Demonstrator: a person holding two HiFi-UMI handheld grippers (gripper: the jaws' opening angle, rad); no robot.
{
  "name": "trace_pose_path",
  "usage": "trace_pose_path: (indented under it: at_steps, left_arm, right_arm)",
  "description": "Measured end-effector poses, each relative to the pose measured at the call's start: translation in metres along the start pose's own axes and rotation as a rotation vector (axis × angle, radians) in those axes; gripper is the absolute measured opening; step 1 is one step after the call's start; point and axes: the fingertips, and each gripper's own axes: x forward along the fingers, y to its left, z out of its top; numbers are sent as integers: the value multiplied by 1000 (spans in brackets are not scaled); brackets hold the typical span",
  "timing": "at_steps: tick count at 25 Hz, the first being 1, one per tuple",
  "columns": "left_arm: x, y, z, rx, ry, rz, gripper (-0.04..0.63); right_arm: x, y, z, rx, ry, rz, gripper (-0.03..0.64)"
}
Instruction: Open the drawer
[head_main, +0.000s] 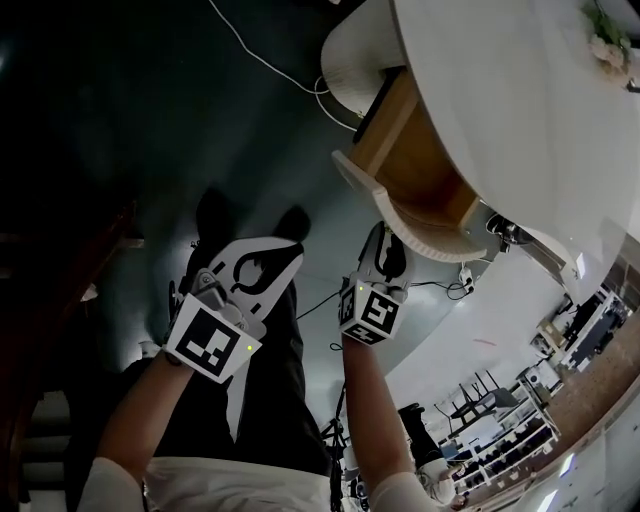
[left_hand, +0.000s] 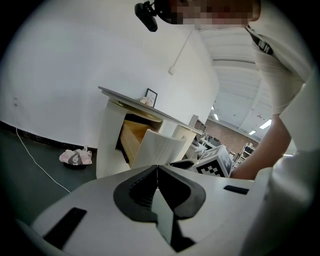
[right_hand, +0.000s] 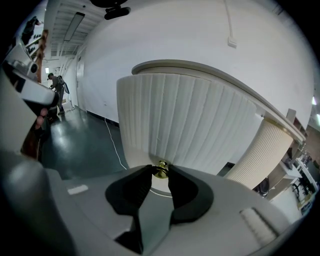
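Brass knob (right_hand: 160, 170) on the ribbed white front of the drawer (right_hand: 190, 125) sits pinched between the tips of the right gripper (head_main: 386, 250), whose fingers are closed on it from both sides. The drawer stands well out of the cabinet (head_main: 350, 60), just under the white top (head_main: 500, 90), and its bare wooden inside shows in the head view. The left gripper (left_hand: 157, 168) hangs apart to the left, short of the drawer, its fingers pressed together on nothing. A small frame (left_hand: 151, 96) stands on the top. A white cable (head_main: 260, 55) runs over the dark floor (head_main: 150, 120), and a pale bundle (left_hand: 75, 157) lies by the wall.
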Motion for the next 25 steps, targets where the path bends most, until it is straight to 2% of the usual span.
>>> trace_pose_path:
  at_steps: [8,25]
  left_arm:
    - [5,-3,2,-3,-5,2,8]
    - [18,0,3,10,20,-14,8]
  right_arm:
    - [-14,10,-6,19,13,20,111]
    - [-32,17,-23,67,40,6,112]
